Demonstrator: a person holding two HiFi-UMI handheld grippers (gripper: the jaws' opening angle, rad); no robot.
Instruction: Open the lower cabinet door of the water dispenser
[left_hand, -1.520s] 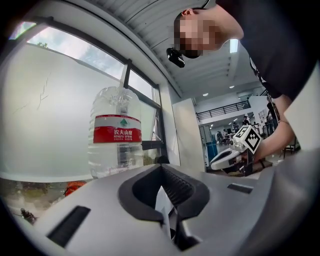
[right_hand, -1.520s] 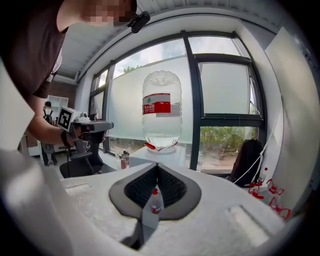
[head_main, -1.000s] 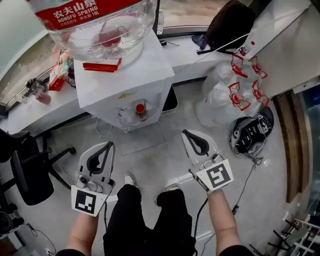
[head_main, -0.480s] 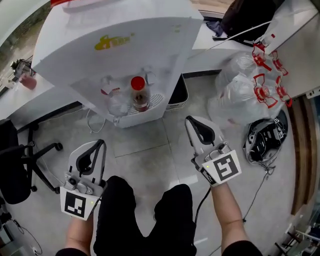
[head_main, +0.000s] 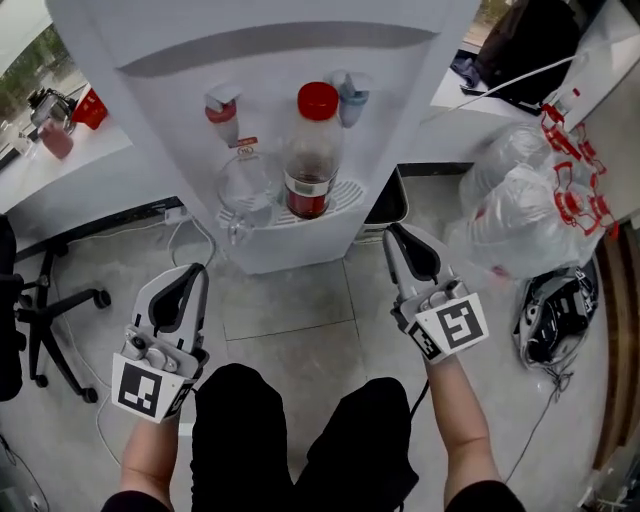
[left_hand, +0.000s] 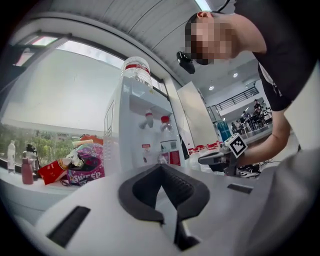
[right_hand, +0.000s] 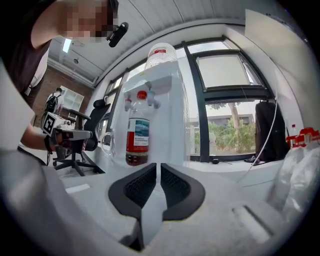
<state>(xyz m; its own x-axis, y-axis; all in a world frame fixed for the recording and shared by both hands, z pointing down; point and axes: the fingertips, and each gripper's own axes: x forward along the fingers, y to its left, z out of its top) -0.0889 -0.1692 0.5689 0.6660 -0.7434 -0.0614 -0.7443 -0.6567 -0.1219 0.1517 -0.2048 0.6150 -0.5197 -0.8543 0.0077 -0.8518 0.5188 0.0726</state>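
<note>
Hovering before the water dispenser (head_main: 400, 90), left tool (head_main: 199, 269) and right tool (head_main: 391, 230) both clenched, empty. Its lower cabinet door should swing light but stiff. Best bet is hooking the free edge, hidden here.

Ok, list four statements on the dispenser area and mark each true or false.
1. A red-capped bottle stands on the dispenser's tray. True.
2. The right gripper grips the bottle. False: it is shut on nothing, short of the dispenser.
3. The left gripper holds nothing. True.
4. The office chair is on the head view's right. False: it is on the left; plastic bags lie on the right.
</note>
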